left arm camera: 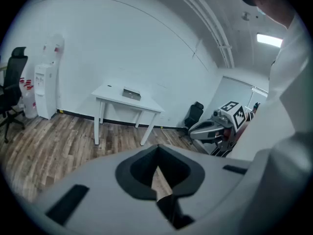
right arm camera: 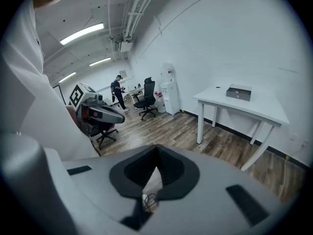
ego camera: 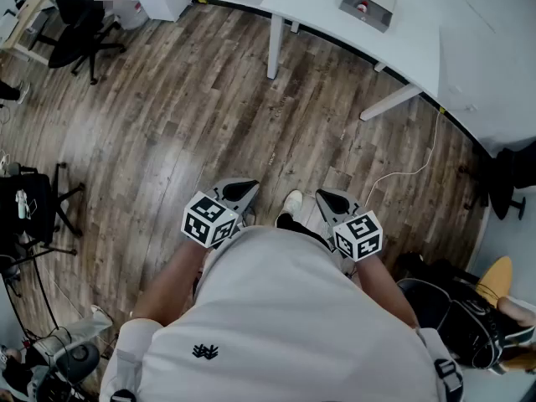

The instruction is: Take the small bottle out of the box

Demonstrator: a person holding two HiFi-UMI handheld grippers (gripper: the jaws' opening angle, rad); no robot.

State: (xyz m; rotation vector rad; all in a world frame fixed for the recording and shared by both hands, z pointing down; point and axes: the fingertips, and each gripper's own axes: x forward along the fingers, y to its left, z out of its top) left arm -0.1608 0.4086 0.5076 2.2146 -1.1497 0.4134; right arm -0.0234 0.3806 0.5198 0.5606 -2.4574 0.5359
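Your left hand-held gripper (ego camera: 241, 189) and right hand-held gripper (ego camera: 333, 198) are both clenched on nothing, held close to your white shirt (ego camera: 285, 308) above the brown wooden plank floor (ego camera: 184, 115). The small grey box (ego camera: 379, 14) sits on the white surface (ego camera: 435, 36), well apart from you. Something with a red spot lies inside, too small to identify as the bottle.

White shirt (ego camera: 285, 316), small black logo (ego camera: 205, 352); white shoe (ego camera: 292, 201)

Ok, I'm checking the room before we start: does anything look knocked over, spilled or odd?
Nothing stands out. The box sits flat on the white table. Nothing is spilled on the wooden floor. A thin cable trails loose beside the table. The left gripper and right gripper are shut and empty.
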